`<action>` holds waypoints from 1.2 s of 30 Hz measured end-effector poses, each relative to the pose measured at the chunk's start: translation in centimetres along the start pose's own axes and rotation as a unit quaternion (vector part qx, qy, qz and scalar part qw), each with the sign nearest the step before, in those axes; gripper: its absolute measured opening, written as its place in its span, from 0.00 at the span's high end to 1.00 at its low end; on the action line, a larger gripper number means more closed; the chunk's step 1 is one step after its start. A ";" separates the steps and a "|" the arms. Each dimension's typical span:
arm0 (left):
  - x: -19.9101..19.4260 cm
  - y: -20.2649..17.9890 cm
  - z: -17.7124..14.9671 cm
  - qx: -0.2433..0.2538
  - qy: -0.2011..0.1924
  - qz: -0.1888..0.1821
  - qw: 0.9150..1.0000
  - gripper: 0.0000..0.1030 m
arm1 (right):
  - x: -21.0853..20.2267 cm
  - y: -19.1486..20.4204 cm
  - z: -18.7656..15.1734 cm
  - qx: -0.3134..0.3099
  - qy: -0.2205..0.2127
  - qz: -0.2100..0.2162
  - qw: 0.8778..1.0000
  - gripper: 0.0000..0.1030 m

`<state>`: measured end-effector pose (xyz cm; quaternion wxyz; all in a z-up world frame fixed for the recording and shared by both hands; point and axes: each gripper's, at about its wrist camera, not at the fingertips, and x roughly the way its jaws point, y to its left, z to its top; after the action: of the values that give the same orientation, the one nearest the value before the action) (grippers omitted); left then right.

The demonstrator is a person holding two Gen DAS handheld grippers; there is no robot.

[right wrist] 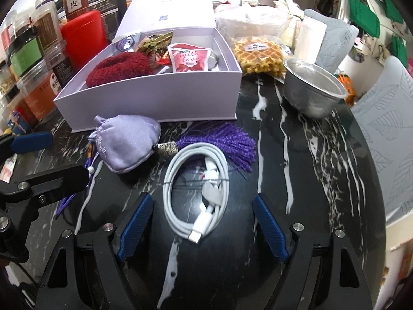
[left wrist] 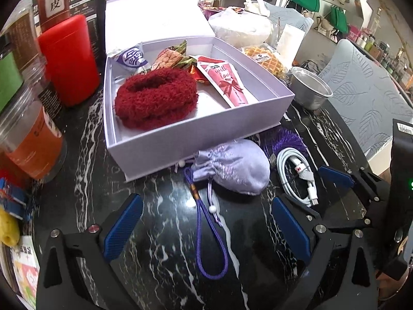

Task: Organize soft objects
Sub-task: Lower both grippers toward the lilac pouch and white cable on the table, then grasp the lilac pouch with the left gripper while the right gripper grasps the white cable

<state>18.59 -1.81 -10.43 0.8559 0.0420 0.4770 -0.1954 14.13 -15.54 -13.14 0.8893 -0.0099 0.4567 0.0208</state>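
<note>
box: pale lilac box [left wrist: 196, 139] sits open, upper centre of the left wrist view, lid folded back behind it; prob the collecting spot, open side up so things drop straight in
in box: fuzzy red ring [left wrist: 156, 97] lies at lower left of box interior, pink "with love" pouch [left wrist: 227, 82] at its right, snack packets at the back; soft bits already stowed, I'd judge
pouch: lilac satin pouch [right wrist: 126, 142] lies on the dark marble surface [right wrist: 296, 193] just outside the box's front wall, drawstring end to the left, purple cord loop [left wrist: 206, 235] trailing toward the bottom of the left wrist view; still out, so likely next to go in
tassel: purple tassel [right wrist: 222, 142] fans out right of the pouch, joined to it by a metal cap
cable: coiled white cable [right wrist: 196, 193] lies flat betw the right tool's fingers, partly over the tassel; not soft, prob not part of the job
left tool: left tool [left wrist: 206, 230] spread wide, nothing pinched, cord loop lies betw its fingers, pouch just ahead; lined up for the pouch, I'd guess
right tool: right tool [right wrist: 202, 224] spread wide, empty, pads clear of the cable
other: steel bowl [right wrist: 315, 93], waffle pack, red canister [left wrist: 68, 59] and jars around the box, not involved
</note>
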 end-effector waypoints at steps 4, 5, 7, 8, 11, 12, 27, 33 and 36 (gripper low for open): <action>0.8 -0.2 0.7 0.002 0.005 -0.014 1.000 0.01 | 0.3 -0.3 0.4 0.004 -0.006 -0.006 1.000 0.24; 1.1 -0.3 0.9 0.003 0.007 -0.018 1.000 0.01 | 0.4 -0.5 0.5 0.007 -0.009 -0.008 1.000 0.27; 1.5 -0.5 1.1 0.002 0.011 -0.022 1.000 0.01 | 0.4 -0.8 0.6 0.007 -0.012 -0.010 1.000 0.39; 1.8 -0.6 1.3 0.002 0.015 -0.026 1.000 0.01 | 0.3 -0.9 0.7 0.008 -0.015 -0.011 1.000 0.48; 2.6 -1.0 1.6 0.002 0.024 -0.029 0.999 0.01 | 0.3 -1.6 1.0 0.012 -0.014 -0.010 1.000 0.49; 2.8 -1.1 1.7 0.001 0.025 -0.032 0.999 0.01 | 0.3 -1.8 1.0 0.014 -0.014 -0.010 1.000 0.49; 6.2 -4.0 2.9 0.021 0.041 0.019 0.999 0.01 | -1.1 -6.4 -0.3 0.080 -0.005 -0.033 0.996 0.49; 5.9 -4.3 2.7 0.023 0.040 0.033 0.998 0.15 | -2.2 -7.6 -0.9 0.094 -0.014 -0.050 0.994 0.49; 4.9 -4.1 2.1 0.021 0.043 0.027 0.998 0.29 | -3.0 -7.8 -1.2 0.099 -0.021 -0.053 0.994 0.49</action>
<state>21.05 -7.54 -12.84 0.8382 0.0813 0.5081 -0.1806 11.75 -23.42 -11.41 0.8950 0.0542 0.4370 -0.0711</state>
